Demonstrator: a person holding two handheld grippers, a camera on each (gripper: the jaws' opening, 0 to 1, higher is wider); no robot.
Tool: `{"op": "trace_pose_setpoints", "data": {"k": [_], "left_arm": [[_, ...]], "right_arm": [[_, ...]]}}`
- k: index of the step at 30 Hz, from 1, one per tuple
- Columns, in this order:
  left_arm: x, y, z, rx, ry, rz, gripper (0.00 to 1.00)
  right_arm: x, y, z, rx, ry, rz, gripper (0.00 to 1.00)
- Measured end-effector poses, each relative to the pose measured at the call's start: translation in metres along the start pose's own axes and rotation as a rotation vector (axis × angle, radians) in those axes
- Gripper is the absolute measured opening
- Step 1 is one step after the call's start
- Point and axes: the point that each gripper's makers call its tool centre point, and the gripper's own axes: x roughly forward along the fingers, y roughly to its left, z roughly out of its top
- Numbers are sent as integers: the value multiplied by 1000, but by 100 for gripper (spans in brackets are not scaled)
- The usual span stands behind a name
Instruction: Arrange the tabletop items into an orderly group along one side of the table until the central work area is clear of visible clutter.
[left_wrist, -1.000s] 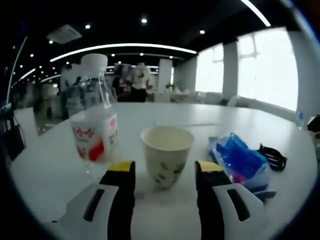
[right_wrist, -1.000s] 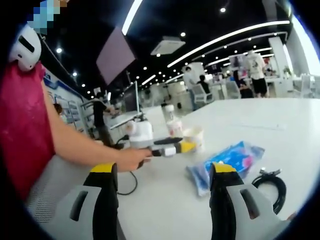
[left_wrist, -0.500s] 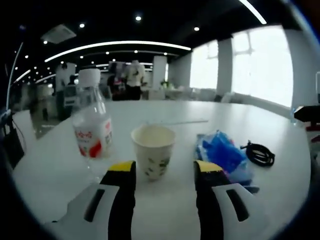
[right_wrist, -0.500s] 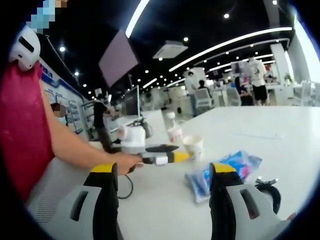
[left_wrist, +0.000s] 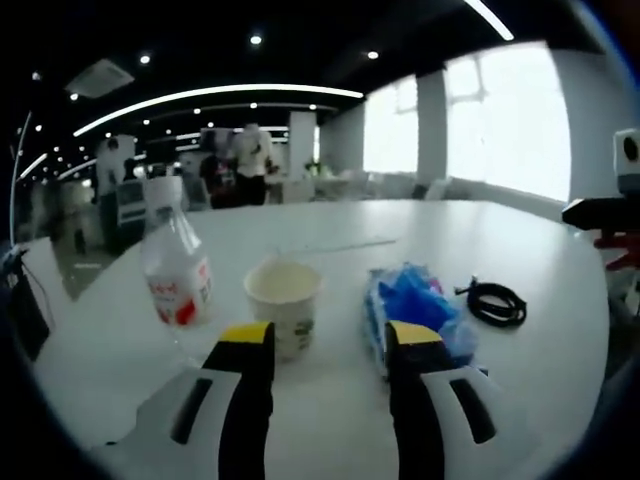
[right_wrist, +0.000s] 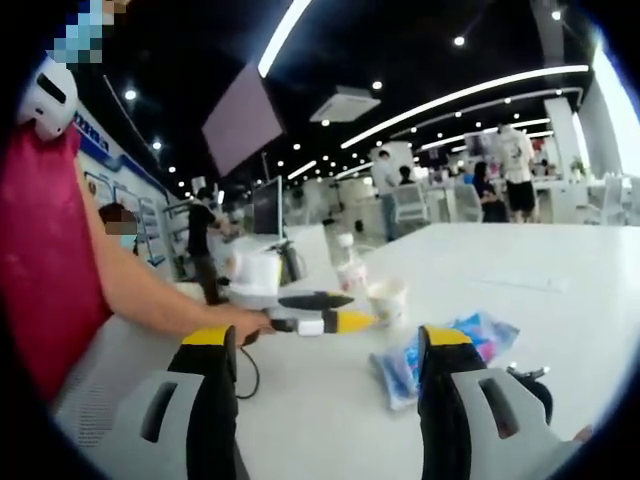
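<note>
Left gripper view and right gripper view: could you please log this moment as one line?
left gripper: open, short of paper cup | right gripper: open | bottle, blue packet, black cable on table

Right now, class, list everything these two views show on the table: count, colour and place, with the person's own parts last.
plastic bottle: one, clear with white cap and red-and-white label, left of the cup.
paper cup: one, cream with green print, upright, ahead of the left gripper's jaws.
blue plastic packet: one, right of the cup.
black cable: one, coiled, right of the packet.
table: one, white.
left gripper: yellow-tipped black jaws, apart, holding nothing.
right gripper: same colours, jaws apart, holding nothing.
forearm: one, reaching to the left gripper.
</note>
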Motion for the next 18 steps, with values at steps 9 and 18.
{"op": "trace_pose_setpoints", "data": {"k": [9,18], "left_arm": [[-15,-18,7,42,14,-78,42],[-28,-28,10,30,36,-136,52]], "right_arm": [[-6,-3,2,-8,-3,-11,73],[-9,-9,4,-19,7,-16,73]]}}
